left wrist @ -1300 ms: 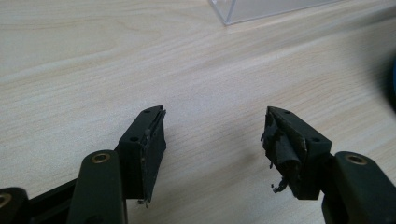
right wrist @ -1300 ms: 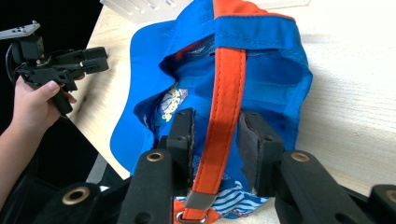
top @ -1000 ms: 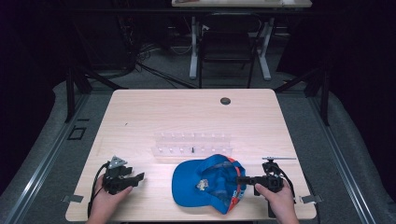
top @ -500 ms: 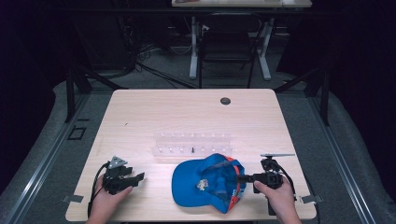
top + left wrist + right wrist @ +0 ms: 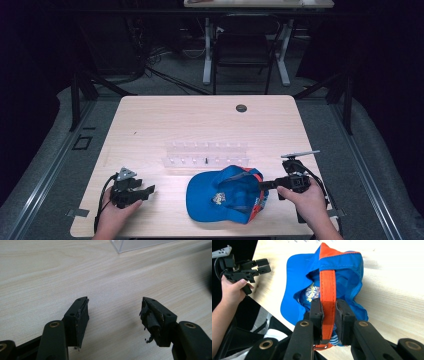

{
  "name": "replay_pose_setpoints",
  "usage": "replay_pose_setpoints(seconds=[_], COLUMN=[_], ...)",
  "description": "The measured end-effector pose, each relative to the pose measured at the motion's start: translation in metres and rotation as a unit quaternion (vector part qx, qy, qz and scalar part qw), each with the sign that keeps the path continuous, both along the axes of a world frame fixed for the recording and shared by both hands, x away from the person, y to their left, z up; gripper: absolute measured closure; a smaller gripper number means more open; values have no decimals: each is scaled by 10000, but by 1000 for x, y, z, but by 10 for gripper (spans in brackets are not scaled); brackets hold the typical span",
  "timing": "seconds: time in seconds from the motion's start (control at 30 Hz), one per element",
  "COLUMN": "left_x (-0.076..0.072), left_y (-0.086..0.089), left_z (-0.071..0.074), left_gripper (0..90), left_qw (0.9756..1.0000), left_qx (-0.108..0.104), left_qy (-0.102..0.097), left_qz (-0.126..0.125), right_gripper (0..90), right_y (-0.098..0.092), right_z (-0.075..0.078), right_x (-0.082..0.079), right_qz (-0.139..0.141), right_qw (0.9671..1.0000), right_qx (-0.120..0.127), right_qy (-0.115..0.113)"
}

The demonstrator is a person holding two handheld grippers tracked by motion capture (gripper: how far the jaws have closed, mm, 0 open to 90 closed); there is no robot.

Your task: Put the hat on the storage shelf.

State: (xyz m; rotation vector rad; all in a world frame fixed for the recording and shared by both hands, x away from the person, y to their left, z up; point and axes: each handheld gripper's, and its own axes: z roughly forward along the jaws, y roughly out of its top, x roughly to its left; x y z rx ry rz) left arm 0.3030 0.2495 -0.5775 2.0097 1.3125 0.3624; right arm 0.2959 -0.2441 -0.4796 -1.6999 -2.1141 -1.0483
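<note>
A blue cap (image 5: 220,192) with an orange back strap lies near the table's front edge, brim toward the left. My right gripper (image 5: 263,185) comes in from the cap's right and is shut on the orange strap (image 5: 327,282). Both pads press the strap flat between them (image 5: 329,307), and the cap's rear hangs slightly raised off the wood. The blue brim (image 5: 292,275) still rests on the table. At the front left my left gripper (image 5: 149,190) sits low over the table. Its jaws stand wide apart over bare wood (image 5: 113,312) with nothing between them.
A clear plastic rack (image 5: 205,154) lies just behind the cap, and its corner (image 5: 120,245) shows ahead of the left jaws. A small black round insert (image 5: 241,108) sits near the table's far edge. A chair (image 5: 242,50) and desk legs stand beyond the table.
The right gripper has risen a little with the strap, pulling the back of the cap up and toward the right. The left gripper has stayed where it was.
</note>
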Motion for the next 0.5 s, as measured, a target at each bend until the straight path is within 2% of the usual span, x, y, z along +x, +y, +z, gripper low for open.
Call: replay_pose_setpoints(seconds=[0.03,0.1,0.23,0.3,0.33,0.5], left_x=[0,0,0,0,0,0], left_y=[0,0,0,0,-1,-1], left_z=[0,0,0,0,0,0], left_gripper=[391,391,391,391,391,391], left_qw=[10000,10000,10000,10000,10000,10000], left_qx=[0,1,-13,-13,-11,-15], left_qy=[0,-2,-21,-20,-26,-20], left_qz=[0,1,8,8,5,3], right_gripper=[774,774,774,775,775,775], right_y=[0,1,4,5,6,11], right_z=[0,11,22,24,30,45], right_x=[0,1,4,4,6,8], right_qz=[0,71,136,62,176,288], right_qw=[10000,9999,9996,9996,9991,9984], right_qx=[0,-125,-220,-245,-363,-480], right_qy=[0,56,71,83,97,111])
